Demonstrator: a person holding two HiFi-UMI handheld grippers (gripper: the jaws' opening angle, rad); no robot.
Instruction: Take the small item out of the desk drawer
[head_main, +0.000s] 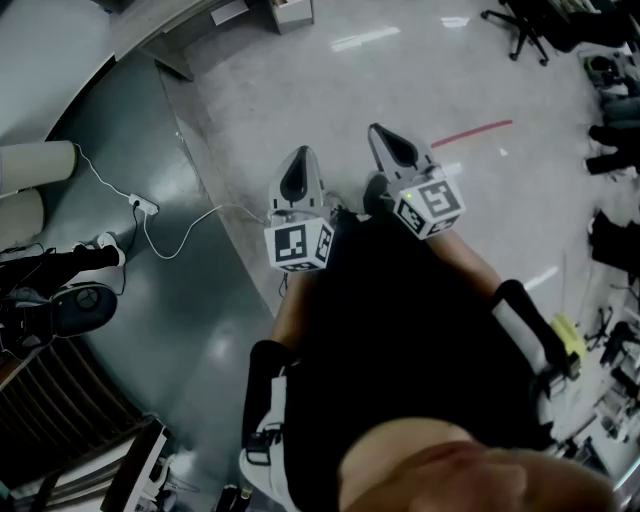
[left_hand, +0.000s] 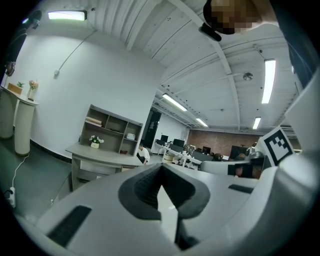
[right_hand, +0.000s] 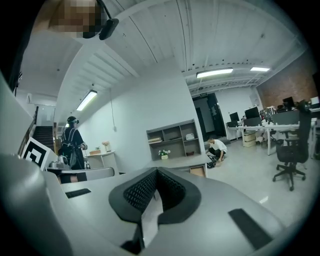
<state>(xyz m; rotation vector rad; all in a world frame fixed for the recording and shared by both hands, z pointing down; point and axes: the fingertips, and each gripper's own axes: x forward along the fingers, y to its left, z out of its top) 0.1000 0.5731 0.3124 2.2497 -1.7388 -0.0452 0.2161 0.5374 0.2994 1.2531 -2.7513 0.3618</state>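
Note:
Both grippers are held close in front of the person's body, above bare floor and nowhere near a desk. In the head view my left gripper and my right gripper both point away with their jaws together and nothing between them. The left gripper faces a grey desk with a shelf unit on it, far across the room. Beyond the right gripper the same desk shows, with a brownish drawer opening under its top. No small item is visible.
A power strip with a white cable lies on the dark floor at the left, beside a curved white counter. An office chair stands to the right. One person crouches by the desk; another stands at the left.

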